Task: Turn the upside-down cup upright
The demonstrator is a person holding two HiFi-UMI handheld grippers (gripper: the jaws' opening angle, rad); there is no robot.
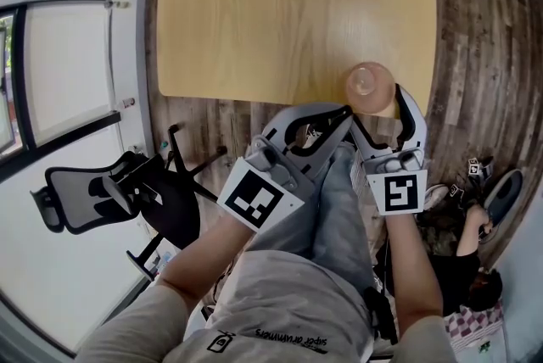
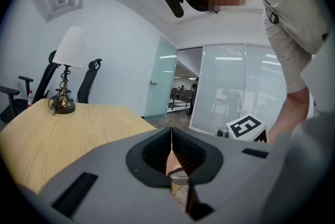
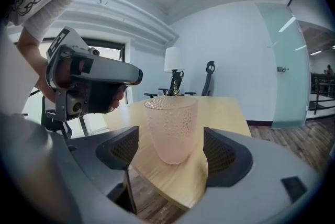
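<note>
A pink translucent dimpled cup [image 1: 370, 84] stands upright, mouth up, on the near right corner of the light wooden table [image 1: 288, 13]. In the right gripper view the cup [image 3: 171, 129] sits between the two dark pads, with a gap on each side. My right gripper [image 1: 379, 111] is open around it and does not touch it. My left gripper [image 1: 339, 117] hangs just off the table's near edge, left of the cup, with its jaws shut together and nothing between them. The right gripper view shows the left gripper [image 3: 89, 81] held in a hand.
A table lamp [image 2: 65, 68] stands at the table's far end, with office chairs behind it. A black office chair [image 1: 110, 200] sits on the wood floor to the left. Another person [image 1: 471, 268] crouches on the floor at the lower right.
</note>
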